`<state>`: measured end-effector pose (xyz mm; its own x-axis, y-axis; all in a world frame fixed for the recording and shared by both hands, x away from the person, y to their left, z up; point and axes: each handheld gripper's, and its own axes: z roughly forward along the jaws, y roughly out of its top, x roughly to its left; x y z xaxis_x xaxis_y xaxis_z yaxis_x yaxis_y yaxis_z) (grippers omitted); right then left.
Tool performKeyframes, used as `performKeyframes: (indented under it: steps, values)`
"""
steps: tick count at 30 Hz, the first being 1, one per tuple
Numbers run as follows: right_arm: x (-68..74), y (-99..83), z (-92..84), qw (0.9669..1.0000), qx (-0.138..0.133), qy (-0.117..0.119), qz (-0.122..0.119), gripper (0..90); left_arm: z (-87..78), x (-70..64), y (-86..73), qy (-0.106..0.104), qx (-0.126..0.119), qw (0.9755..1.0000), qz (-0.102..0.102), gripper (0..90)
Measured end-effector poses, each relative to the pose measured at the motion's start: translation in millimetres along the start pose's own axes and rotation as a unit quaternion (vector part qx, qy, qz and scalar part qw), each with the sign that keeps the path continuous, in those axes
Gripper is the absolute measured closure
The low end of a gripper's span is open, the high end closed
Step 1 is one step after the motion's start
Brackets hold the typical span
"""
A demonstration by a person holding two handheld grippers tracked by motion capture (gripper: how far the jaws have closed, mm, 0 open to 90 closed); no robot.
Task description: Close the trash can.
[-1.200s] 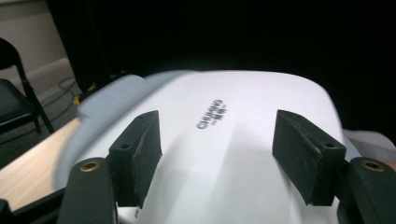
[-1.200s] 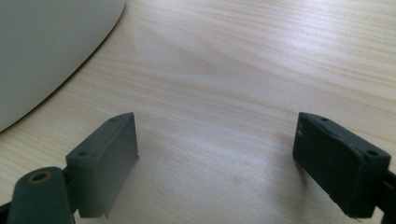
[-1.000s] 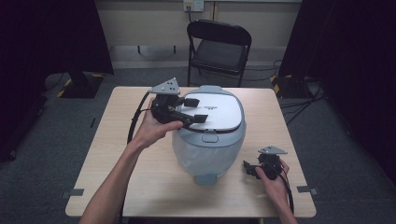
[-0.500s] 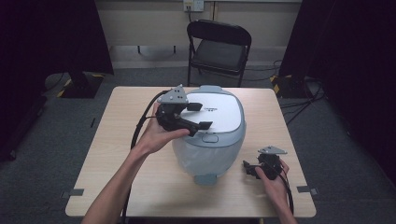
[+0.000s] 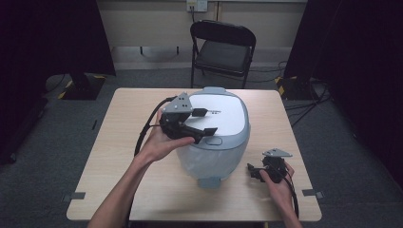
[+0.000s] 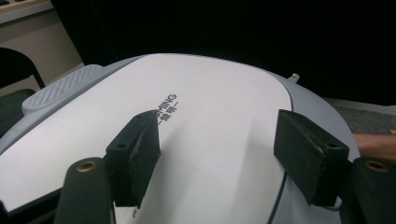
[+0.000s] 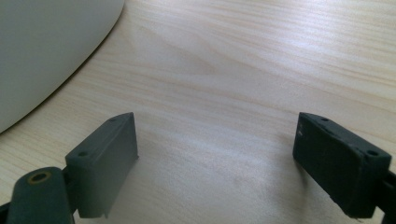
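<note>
In the middle of the wooden table (image 5: pixel 119 137) sits a large rice cooker (image 5: pixel 216 142), white-lidded with a grey rim and pale body; its long axis runs from the person's side toward the folding chair (image 5: pixel 223 47) beyond the table's far edge, with the ridged hinge part at the chair end and the latch button and a small grey foot tab facing the person. The left gripper (image 5: pixel 205 121) hovers just above the cooker's lid on its near-left side, jaws spread wide with nothing between them; its own view looks across the white lid (image 6: pixel 219 140) with printed lettering. The right gripper (image 5: pixel 252 170) rests low on the table to the cooker's near right, apart from it, jaws also wide apart over bare wood. Bare tabletop lies left of the cooker, with a narrower strip on its right.
</note>
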<state>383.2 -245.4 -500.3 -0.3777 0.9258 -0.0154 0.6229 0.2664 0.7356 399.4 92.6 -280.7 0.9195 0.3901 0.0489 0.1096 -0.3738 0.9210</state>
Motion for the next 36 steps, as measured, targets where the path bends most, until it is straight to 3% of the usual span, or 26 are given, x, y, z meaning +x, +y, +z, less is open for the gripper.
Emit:
performKeyframes:
  steps: [3,9,15,17,18,21,22,27,28,34,35,36]
  values:
    - [0.0,0.0,0.0,1.0,0.0,0.0,0.0,12.5,1.3,3.4,0.7,-0.002,0.0,1.0,0.004,30.4]
    - [0.0,0.0,0.0,1.0,0.0,0.0,0.0,12.5,5.6,12.1,4.7,0.01,0.004,0.9999,-0.012,30.0]
    - [0.0,0.0,0.0,1.0,0.0,0.0,0.0,12.6,-3.3,15.8,3.9,0.015,-0.025,0.999,-0.033,25.2]
    - [0.0,0.0,0.0,1.0,0.0,0.0,0.0,12.5,-9.0,19.9,5.3,0.009,-0.041,0.9976,-0.054,25.2]
    - [0.0,0.0,0.0,1.0,0.0,0.0,0.0,12.5,-14.5,21.0,6.0,0.026,-0.044,0.9976,-0.047,23.2]
    - [0.0,0.0,0.0,1.0,0.0,0.0,0.0,12.5,-20.7,23.8,4.6,0.037,-0.037,0.9978,-0.04,18.8]
    - [0.0,0.0,0.0,1.0,0.0,0.0,0.0,12.5,-28.9,26.9,1.3,0.054,-0.036,0.997,-0.041,17.7]
    - [0.0,0.0,0.0,1.0,0.0,0.0,0.0,12.5,-49.3,36.5,-9.8,0.056,-0.058,0.9952,-0.056,18.0]
    - [0.0,0.0,0.0,1.0,0.0,0.0,0.0,12.6,-60.0,41.0,-15.5,0.079,-0.053,0.9941,-0.053,17.7]
    - [0.0,0.0,0.0,1.0,0.0,0.0,0.0,12.6,-79.4,47.7,-29.5,0.104,-0.043,0.9918,-0.061,15.5]
    - [0.0,0.0,0.0,1.0,0.0,0.0,0.0,12.6,-82.8,48.1,-32.7,0.114,-0.041,0.9908,-0.062,15.5]
    - [0.0,0.0,0.0,1.0,0.0,0.0,0.0,12.5,-89.9,48.6,-39.2,0.136,-0.026,0.9882,-0.066,15.6]
